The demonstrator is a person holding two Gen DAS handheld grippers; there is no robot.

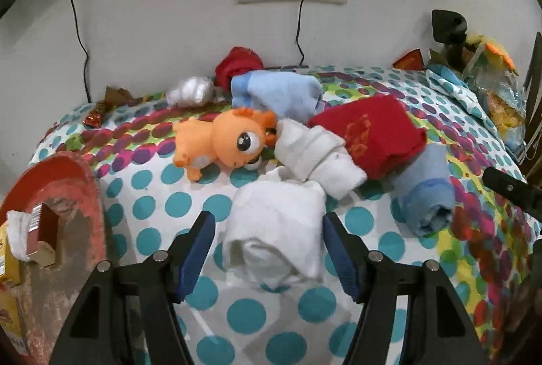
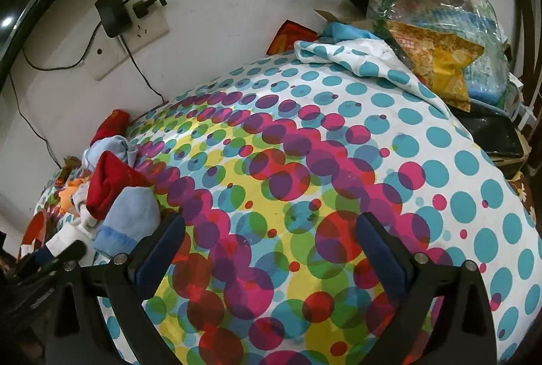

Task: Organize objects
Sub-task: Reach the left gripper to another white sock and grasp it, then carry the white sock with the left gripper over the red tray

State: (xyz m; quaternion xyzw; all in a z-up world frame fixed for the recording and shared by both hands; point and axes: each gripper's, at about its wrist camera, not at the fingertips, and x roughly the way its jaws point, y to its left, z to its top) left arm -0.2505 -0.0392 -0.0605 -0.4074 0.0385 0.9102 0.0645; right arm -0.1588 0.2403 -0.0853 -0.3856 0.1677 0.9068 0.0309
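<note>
Cut off at the left edge of the left wrist view: a yellow box [image 1: 7,266] and part of the red container [image 1: 64,192]. Half buried under the blue cloth [image 1: 276,90], upper centre: a red bundle [image 1: 238,61]. Crowded and too small to separate at the left edge of the right wrist view: the orange plush toy [image 2: 69,194].

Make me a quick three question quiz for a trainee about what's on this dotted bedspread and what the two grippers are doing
1. True or false: the left gripper is open, with the rolled white cloth bundle between its fingers.
2. Which item touches the orange plush toy's face? A) rolled white sock B) rolled light blue towel C) knotted white plastic bag
3. Fill in: the right gripper is open above bare ____.

Key: 1 true; 2 A; 3 bedspread
</note>
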